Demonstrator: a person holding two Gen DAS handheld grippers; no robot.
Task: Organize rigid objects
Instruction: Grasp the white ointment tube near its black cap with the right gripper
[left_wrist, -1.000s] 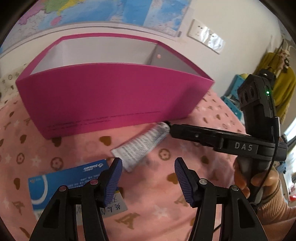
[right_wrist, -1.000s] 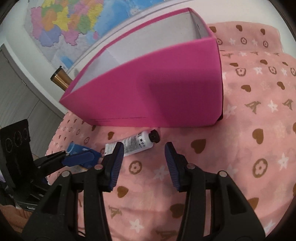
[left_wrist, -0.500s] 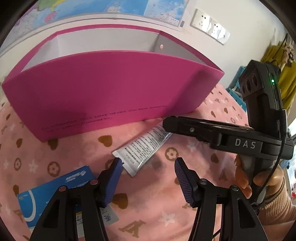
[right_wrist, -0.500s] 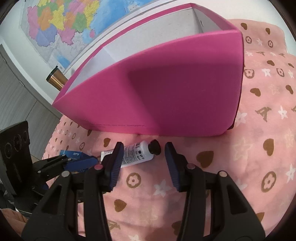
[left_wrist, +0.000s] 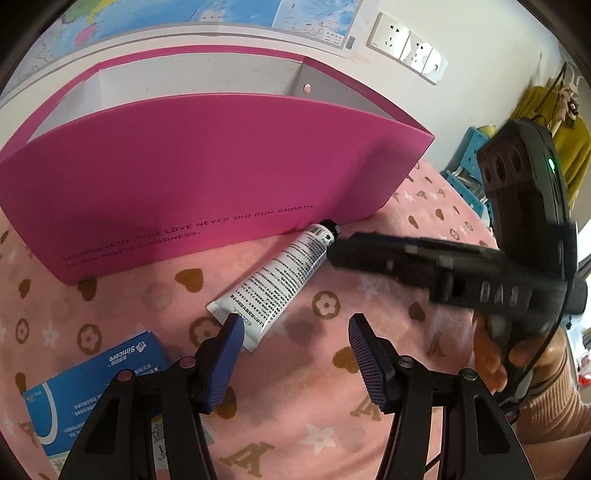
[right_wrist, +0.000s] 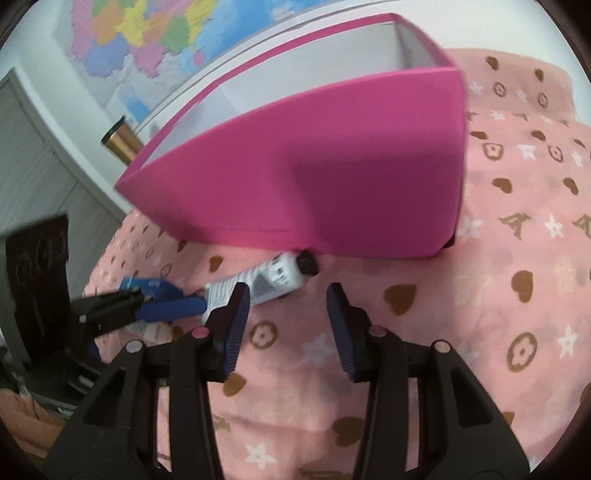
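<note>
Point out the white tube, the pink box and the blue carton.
white tube (left_wrist: 280, 280), left wrist view, on its printed body.
pink box (left_wrist: 207, 177), left wrist view, on its front wall.
blue carton (left_wrist: 92, 391), left wrist view, on its top face.

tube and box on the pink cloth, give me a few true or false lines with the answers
1. The tube lies on the cloth with its black cap toward the pink box. True.
2. The tube is inside the box. False: it lies outside, at the foot of the front wall.
3. The left gripper grips the tube. False: it holds nothing.
4. A blue carton lies on the cloth. True.
5. The right gripper, jaws closing, holds nothing. True.
</note>
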